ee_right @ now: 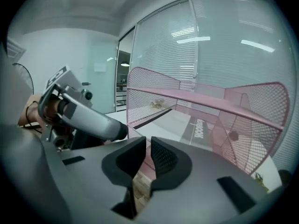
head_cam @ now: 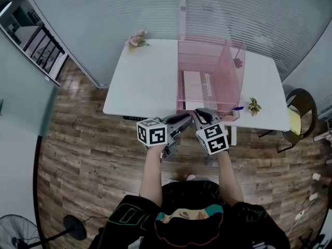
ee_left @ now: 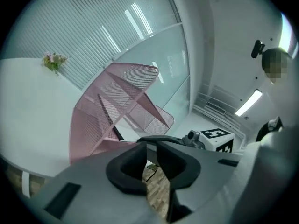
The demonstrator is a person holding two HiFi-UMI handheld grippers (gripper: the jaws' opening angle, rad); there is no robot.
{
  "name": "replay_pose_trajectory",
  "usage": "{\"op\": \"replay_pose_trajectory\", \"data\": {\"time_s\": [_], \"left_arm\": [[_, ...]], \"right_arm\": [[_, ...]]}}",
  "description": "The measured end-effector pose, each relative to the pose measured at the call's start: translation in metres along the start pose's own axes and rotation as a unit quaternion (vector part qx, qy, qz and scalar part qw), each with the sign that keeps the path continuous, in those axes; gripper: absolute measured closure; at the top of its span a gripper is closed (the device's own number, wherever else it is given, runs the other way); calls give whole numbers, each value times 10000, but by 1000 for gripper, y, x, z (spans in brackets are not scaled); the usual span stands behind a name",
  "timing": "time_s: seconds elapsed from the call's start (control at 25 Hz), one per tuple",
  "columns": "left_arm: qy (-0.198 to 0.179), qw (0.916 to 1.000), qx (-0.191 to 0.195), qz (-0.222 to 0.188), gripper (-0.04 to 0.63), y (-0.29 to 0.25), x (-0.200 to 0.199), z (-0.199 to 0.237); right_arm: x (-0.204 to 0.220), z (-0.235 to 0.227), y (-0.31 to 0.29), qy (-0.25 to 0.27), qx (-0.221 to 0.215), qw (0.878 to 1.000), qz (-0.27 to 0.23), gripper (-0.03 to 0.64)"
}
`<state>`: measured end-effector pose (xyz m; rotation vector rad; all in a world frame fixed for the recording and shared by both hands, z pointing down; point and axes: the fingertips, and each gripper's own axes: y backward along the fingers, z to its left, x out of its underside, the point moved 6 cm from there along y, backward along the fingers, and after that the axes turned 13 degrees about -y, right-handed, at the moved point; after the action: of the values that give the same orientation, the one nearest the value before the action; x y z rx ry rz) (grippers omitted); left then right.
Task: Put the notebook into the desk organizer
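A pink mesh desk organizer (head_cam: 232,69) stands on the white table (head_cam: 140,82), its front at the near edge. A pale notebook (head_cam: 199,84) lies flat inside it; in the right gripper view the notebook (ee_right: 198,129) shows through the organizer's mesh (ee_right: 210,101). Both grippers hover just off the table's front edge, before the organizer. My left gripper (head_cam: 182,119) (ee_left: 151,146) is closed to a slim slit with nothing in it. Beside it, my right gripper (head_cam: 199,113) (ee_right: 148,143) is closed the same way, empty, pointing at the organizer's front wall.
A dried flower sprig (head_cam: 137,39) lies at the table's back left corner. A small green sprig (head_cam: 254,106) and a blue pen (head_cam: 237,108) lie right of the organizer. A chair (head_cam: 301,113) stands at the right, a fan (head_cam: 15,232) on the wooden floor.
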<state>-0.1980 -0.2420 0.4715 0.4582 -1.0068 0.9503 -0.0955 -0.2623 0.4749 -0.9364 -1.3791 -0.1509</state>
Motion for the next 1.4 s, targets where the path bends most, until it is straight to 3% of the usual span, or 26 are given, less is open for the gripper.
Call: {"op": "replay_pose_trajectory", "data": {"time_s": [0.12, 0.44, 0.64, 0.8, 0.92, 1.0, 1.4], "left_arm": [[-275, 9996, 91, 21, 598, -2, -5, -9], [-1304, 9908, 114, -351, 601, -13, -32, -37], [-2349, 9707, -89, -502, 600, -33, -60, -66], [-2955, 9489, -713, -851, 600, -39, -89, -83], [-3050, 9348, -1427, -1129, 600, -33, -104, -83], [-2946, 9314, -1717, -1270, 600, -32, -108, -82], [-2941, 9273, -1866, -1367, 600, -41, -107, -95]], "right_arm": [[0, -1, -2, -76, -1, 10000, -12, 583], [-12, -14, 43, -436, -81, 9958, -795, 609], [-40, -34, 87, -593, -11, 9855, -1591, 614], [-60, -64, 117, -711, 806, 9783, -1770, 614], [-72, -80, 144, -782, 1285, 9677, -2022, 614], [-76, -87, 161, -822, 1420, 9612, -2217, 614], [-72, -98, 194, -838, 1688, 9481, -2561, 614]]}}
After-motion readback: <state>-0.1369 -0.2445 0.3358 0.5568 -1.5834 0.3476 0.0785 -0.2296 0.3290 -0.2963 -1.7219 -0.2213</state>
